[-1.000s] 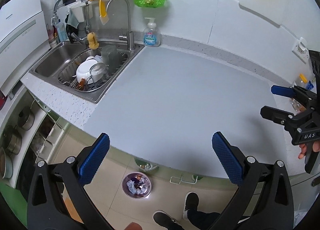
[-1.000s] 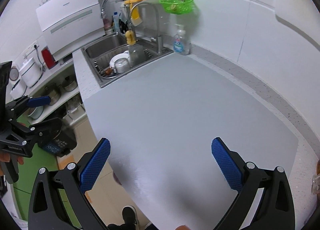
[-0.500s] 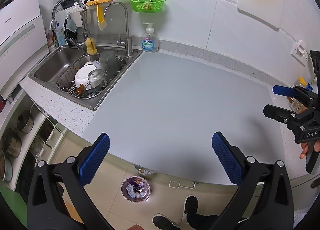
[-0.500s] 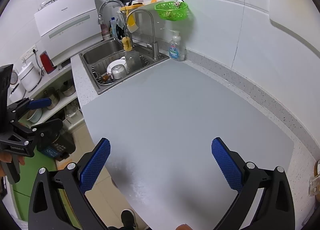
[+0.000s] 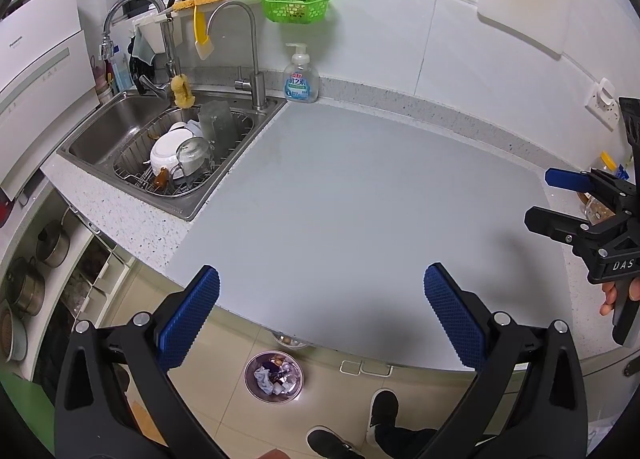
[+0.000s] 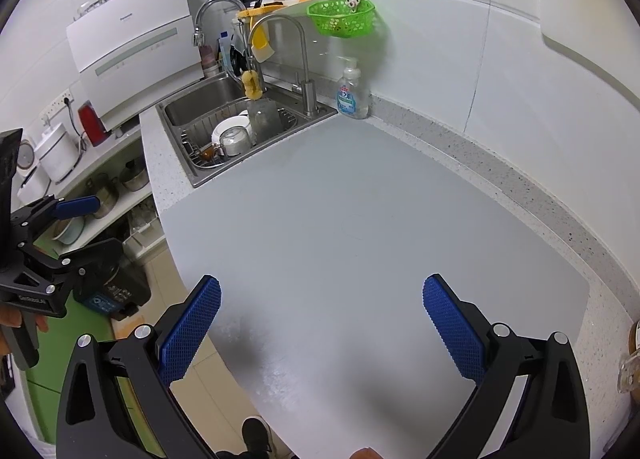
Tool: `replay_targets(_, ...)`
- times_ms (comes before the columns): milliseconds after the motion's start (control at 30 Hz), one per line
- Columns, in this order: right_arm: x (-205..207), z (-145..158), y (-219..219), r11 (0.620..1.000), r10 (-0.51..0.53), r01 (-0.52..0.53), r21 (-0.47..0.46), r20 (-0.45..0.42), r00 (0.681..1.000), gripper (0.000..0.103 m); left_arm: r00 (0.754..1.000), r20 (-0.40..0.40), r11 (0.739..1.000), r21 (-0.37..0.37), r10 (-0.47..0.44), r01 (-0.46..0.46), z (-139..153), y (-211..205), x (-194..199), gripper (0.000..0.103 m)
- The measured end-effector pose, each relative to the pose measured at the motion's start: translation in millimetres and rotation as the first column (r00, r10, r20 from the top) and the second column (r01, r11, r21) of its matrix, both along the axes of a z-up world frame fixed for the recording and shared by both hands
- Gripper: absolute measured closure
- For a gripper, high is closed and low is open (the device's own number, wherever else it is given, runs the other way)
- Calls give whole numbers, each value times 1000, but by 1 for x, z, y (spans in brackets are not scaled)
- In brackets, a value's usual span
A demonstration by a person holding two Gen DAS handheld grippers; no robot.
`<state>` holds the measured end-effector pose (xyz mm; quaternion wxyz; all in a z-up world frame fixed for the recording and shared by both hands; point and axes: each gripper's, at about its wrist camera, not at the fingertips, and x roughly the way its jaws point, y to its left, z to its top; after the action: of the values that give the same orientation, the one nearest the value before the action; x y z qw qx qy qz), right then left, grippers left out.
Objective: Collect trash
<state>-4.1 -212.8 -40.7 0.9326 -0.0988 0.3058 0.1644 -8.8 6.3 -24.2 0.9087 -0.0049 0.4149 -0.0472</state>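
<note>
L gripper (image 5: 320,315): jaws spread wide, nothing between pads; hangs over counter's near edge at 6 o'clock.
R gripper (image 6: 320,319): likewise agape, empty, above the mat's near part (also seen from L view at 3 o'clock).
Trash bin (image 5: 274,376): on floor below counter edge, 6 o'clock in L view, between the L pads; holds crumpled wrappers, i.e. trash sits here already.
Shoes (image 5: 360,425): person's feet just right of bin.
Grey mat (image 6: 360,227): centre of both views; no litter visible on it.
Jar (image 5: 598,203): 3 o'clock in L view, partly hidden behind R gripper; can't tell if it's trash.
Sink (image 5: 160,147): 10 o'clock, rack w/ dishes; not trash by the look.
Soap bottle (image 5: 301,75): 12 o'clock, at wall.
Judgement: collection appears near done. Advice: scan counter ends and floor by bin before shutting either claw; approach any find w/ pads wide, then drop squarely over bin.
</note>
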Motion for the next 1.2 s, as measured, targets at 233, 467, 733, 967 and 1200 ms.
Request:
replay_targets(233, 2, 1, 0, 1000, -4, 4, 7, 2, 1000, 6, 1000, 0, 1000, 3, 0, 0, 0, 0, 2, 3)
replay_targets(467, 2, 2, -1, 1000, -5, 5, 10, 6, 1000, 6, 1000, -1, 1000, 6, -1, 1, 1, 0, 5, 3)
replay_targets(733, 4, 7, -2, 1000, 3, -3, 6, 17, 1000, 6, 1000, 12, 1000, 11, 7, -8, 5, 2, 8, 3)
replay_targets(967, 2, 9, -1, 1000, 6, -6, 3, 24, 1000, 6, 1000, 25, 1000, 18, 20, -20, 9, 2, 11, 3)
replay_targets(1200, 3, 10, 1, 1000, 12, -12, 2, 22, 1000, 6, 999, 29, 1000, 14, 27, -27, 10, 3, 11, 3)
